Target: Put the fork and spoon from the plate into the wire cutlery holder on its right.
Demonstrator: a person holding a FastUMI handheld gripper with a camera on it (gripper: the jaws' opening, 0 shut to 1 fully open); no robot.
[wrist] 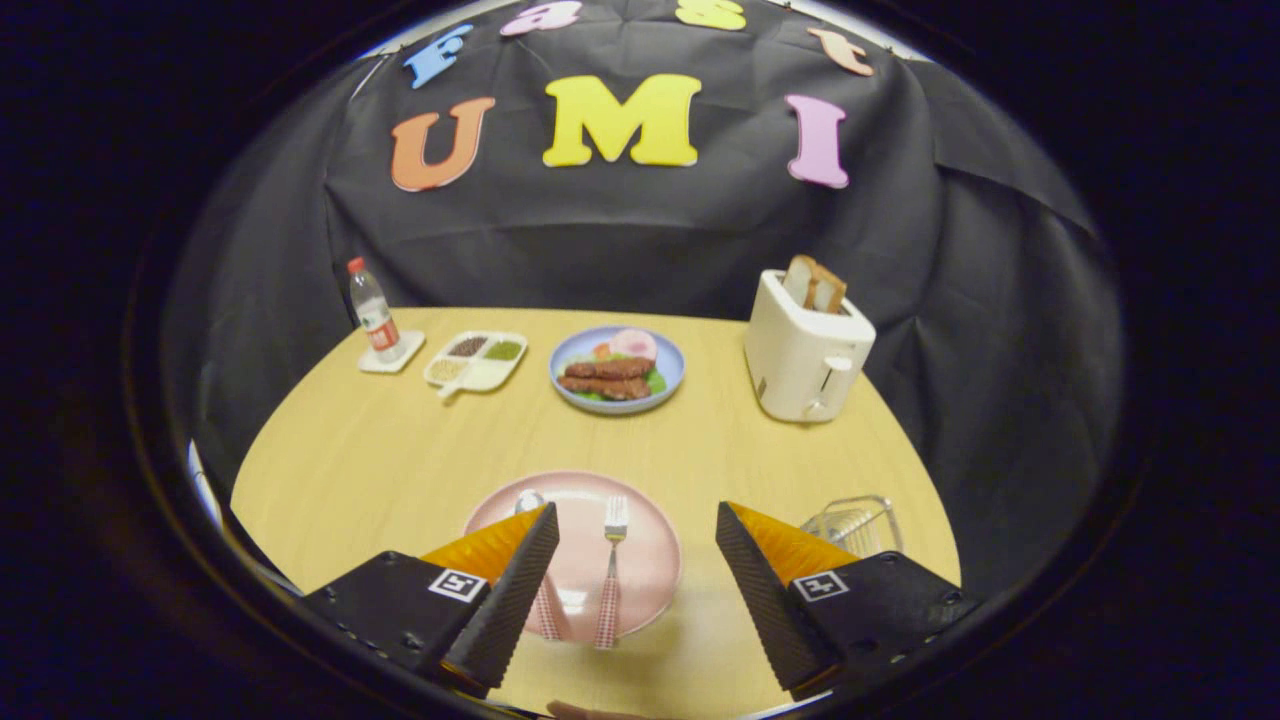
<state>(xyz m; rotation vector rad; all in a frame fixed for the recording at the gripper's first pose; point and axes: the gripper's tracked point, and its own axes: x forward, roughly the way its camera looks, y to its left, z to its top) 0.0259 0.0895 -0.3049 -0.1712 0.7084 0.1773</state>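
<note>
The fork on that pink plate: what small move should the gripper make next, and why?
Probably lower straight down over the metal fork with the checked handle. The gripper is open, holding nothing, and the fork lies between its fingers on the round pink plate, untouched. The wire cutlery holder waits to the right.

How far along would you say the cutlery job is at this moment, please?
Nothing looks done yet: the fork and the spoon both lie on the pink plate, and nothing can be seen inside the wire cutlery holder to its right. In hand: the tongs are open over the plate, with the fork between the fingers, gripping nothing. Left: both pieces must go into the holder.
</note>
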